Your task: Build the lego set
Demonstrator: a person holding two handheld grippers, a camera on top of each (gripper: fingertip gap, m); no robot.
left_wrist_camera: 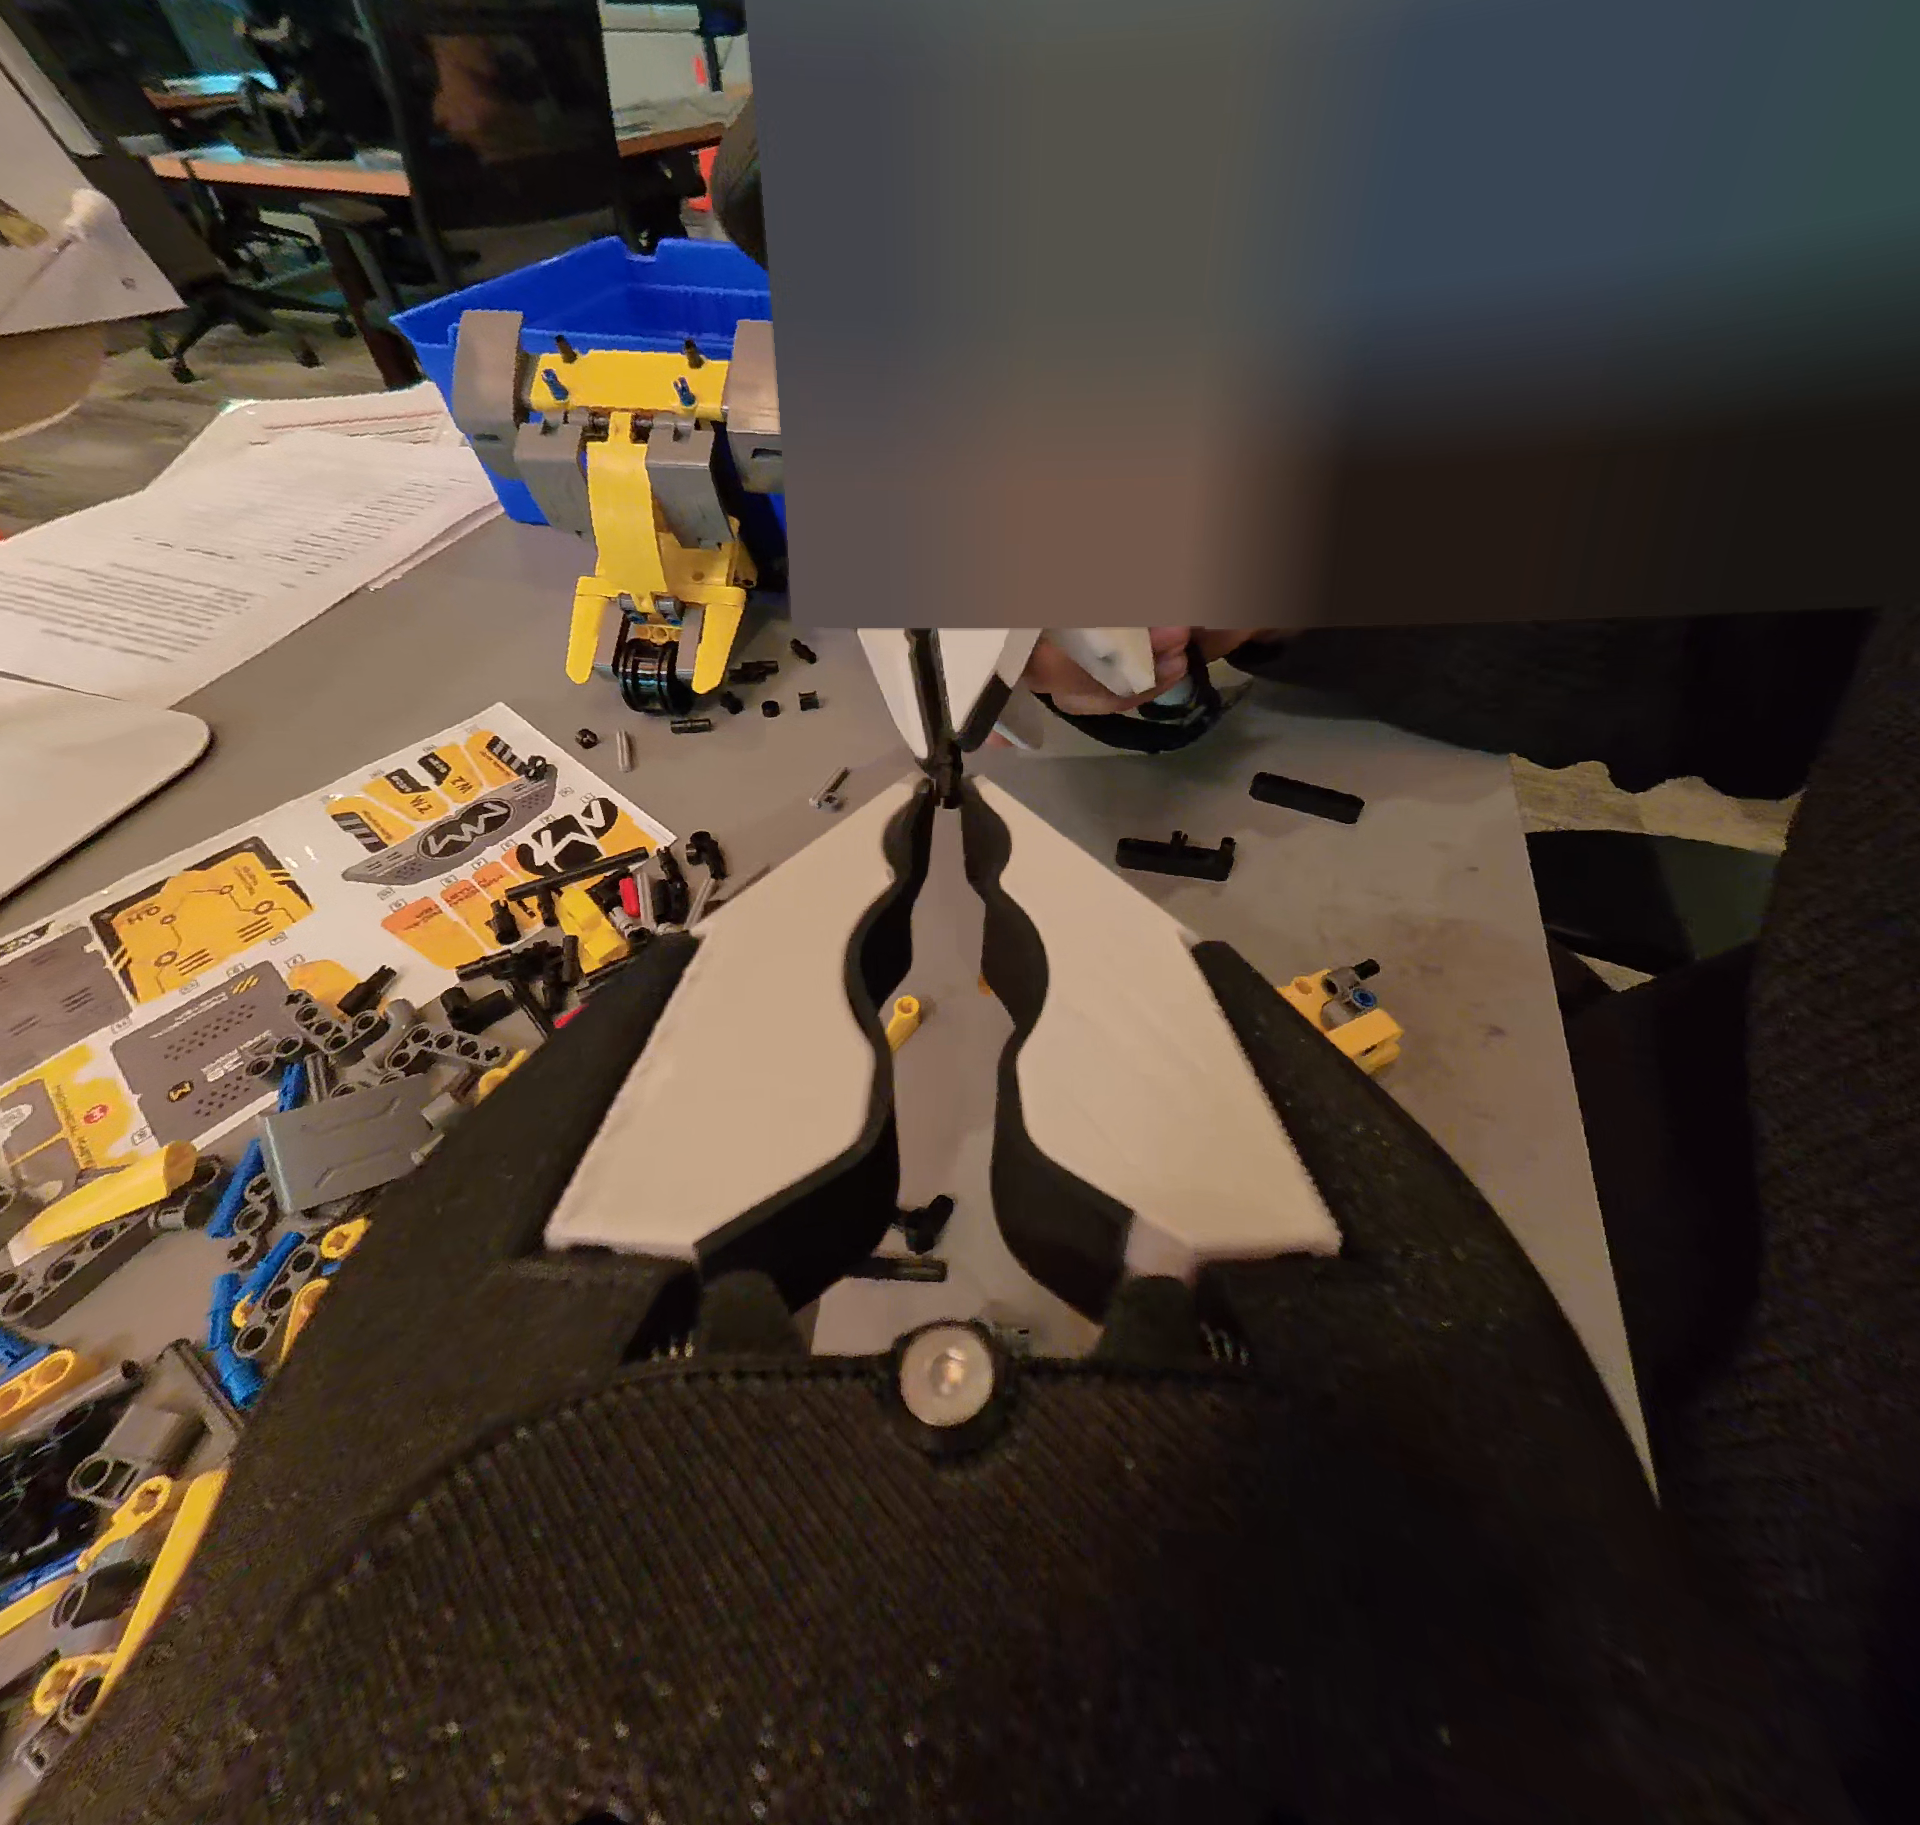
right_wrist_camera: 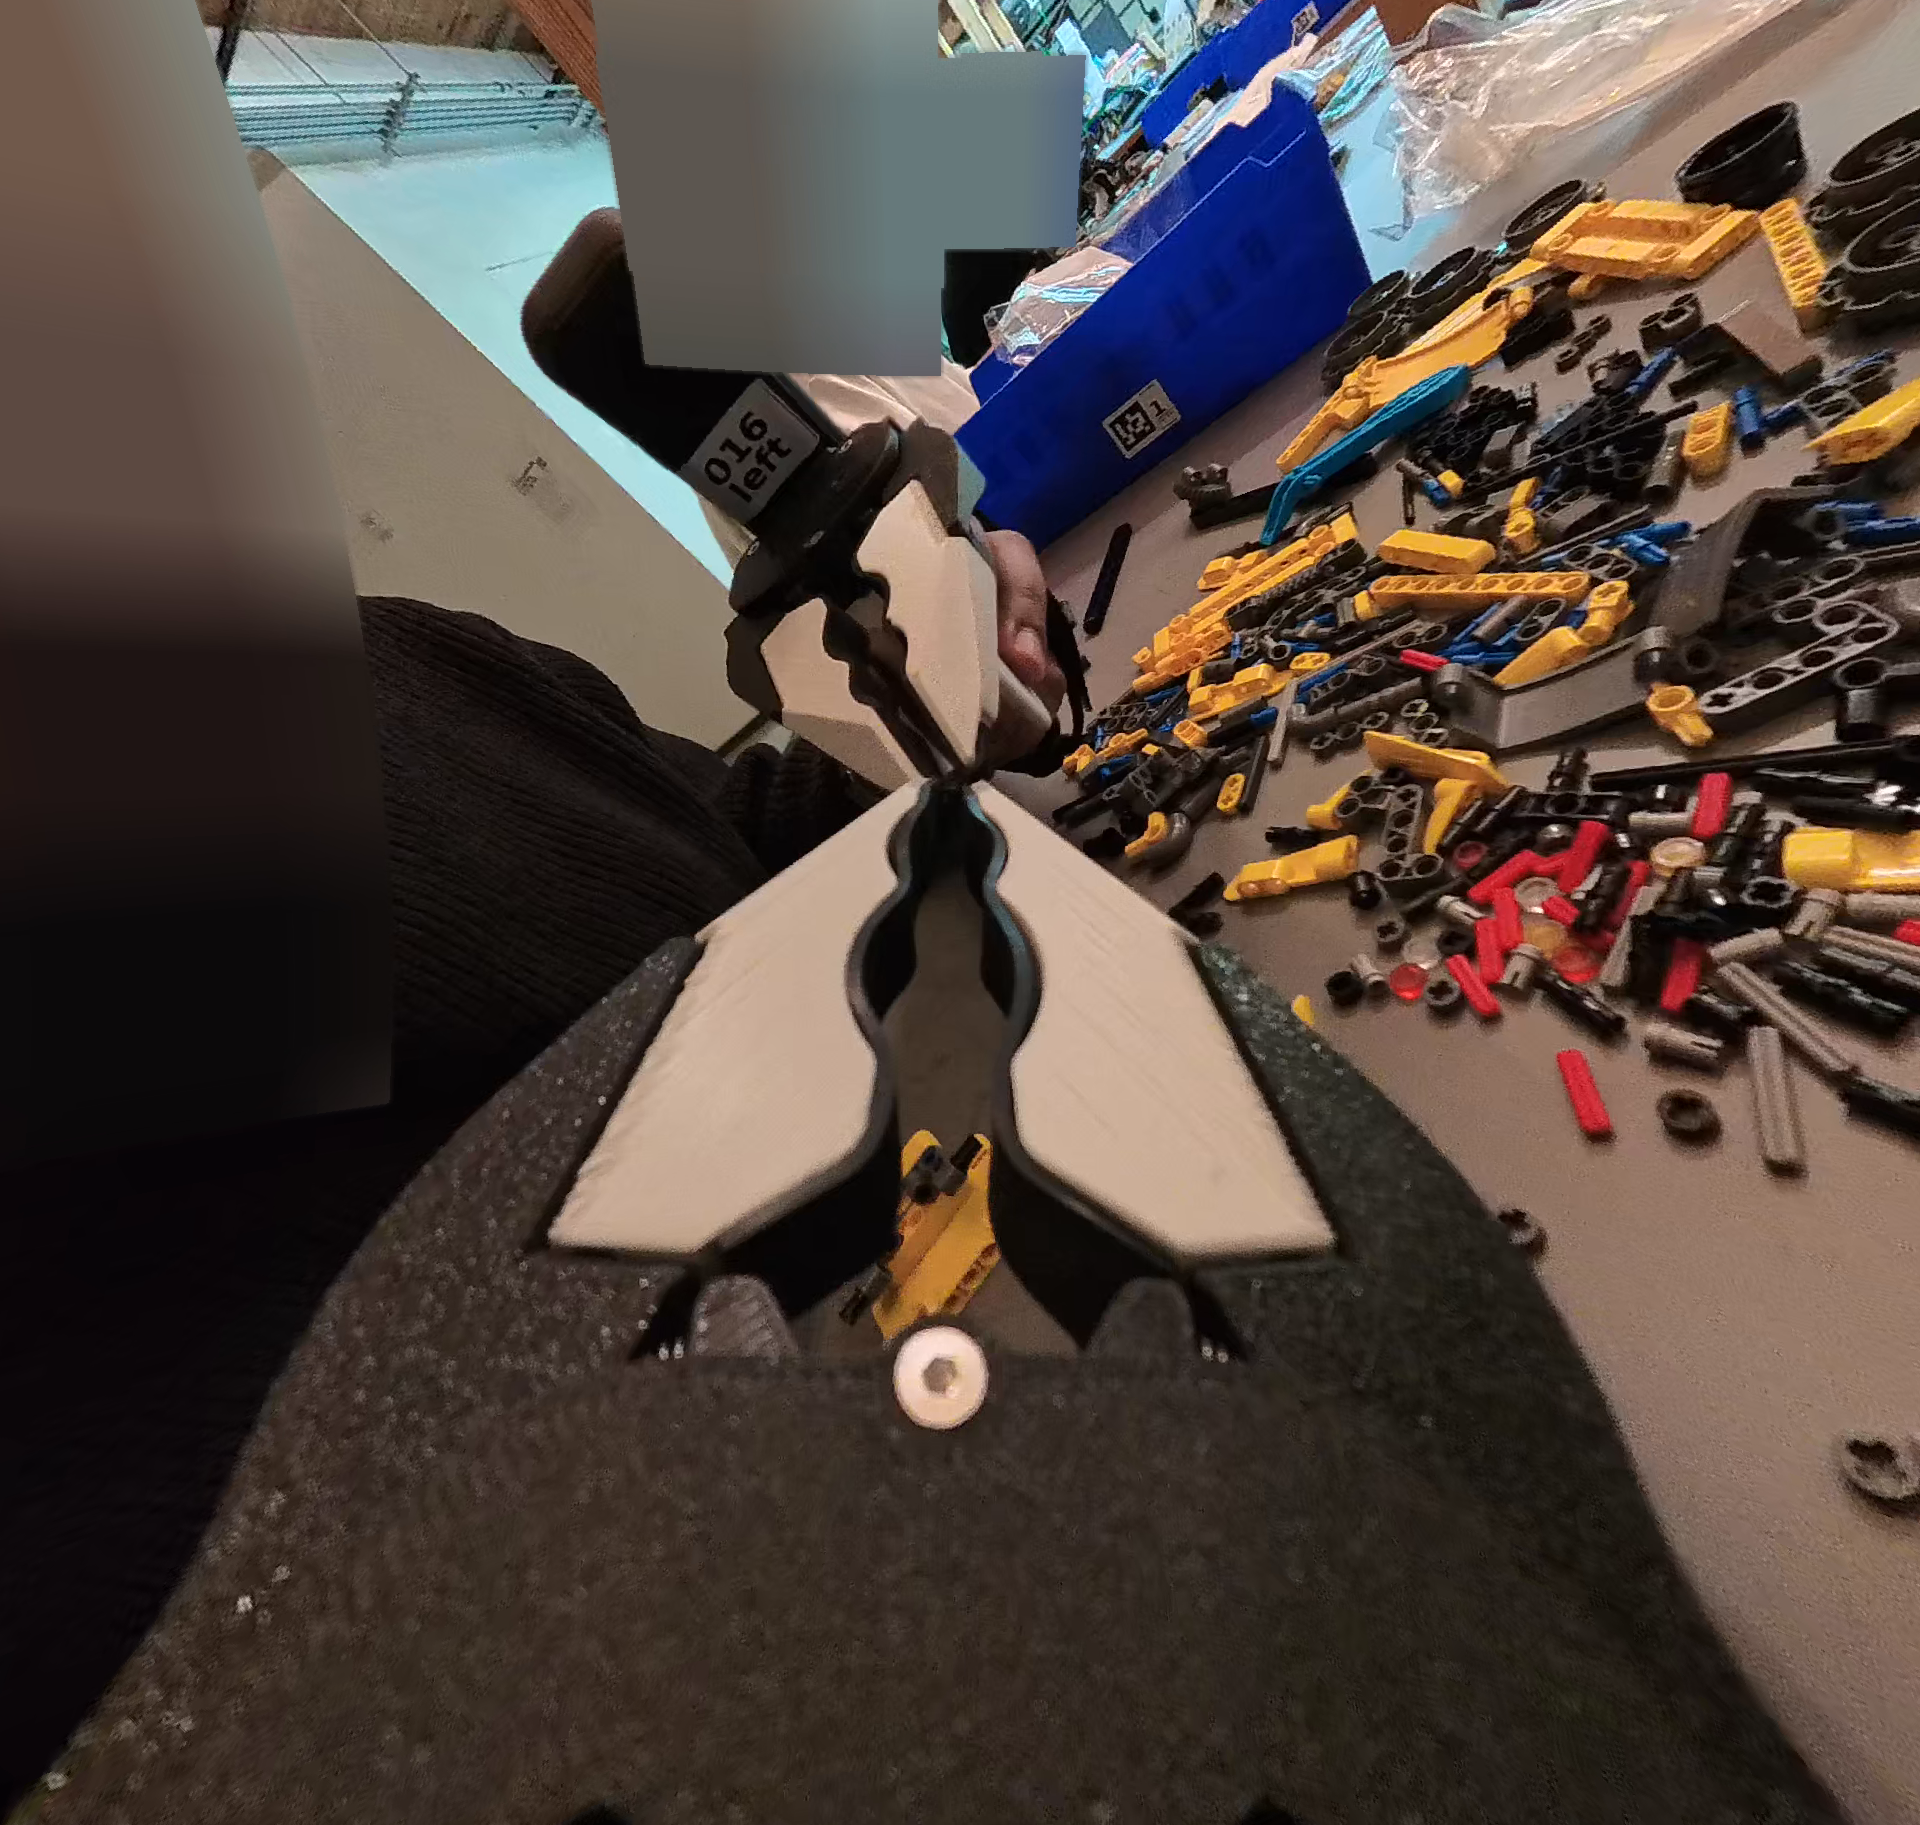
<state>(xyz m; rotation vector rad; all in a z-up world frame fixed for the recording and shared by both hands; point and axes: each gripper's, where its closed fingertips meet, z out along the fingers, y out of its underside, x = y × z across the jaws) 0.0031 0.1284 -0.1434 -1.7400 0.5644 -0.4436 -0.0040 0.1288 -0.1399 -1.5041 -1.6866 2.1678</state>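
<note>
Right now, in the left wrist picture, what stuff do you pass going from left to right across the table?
Pile of loose building pieces → sticker sheet → left gripper, tips pinched on a small black piece → flat black bar → small yellow block.

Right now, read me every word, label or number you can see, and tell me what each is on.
I won't quote writing; here is what bears it.
White label: on the black handle, legible.
Black-and-white square tag: on the blue bin.
Yellow-and-grey sticker sheet: tiny print, on the table.
Printed pages: too small to read.
</note>
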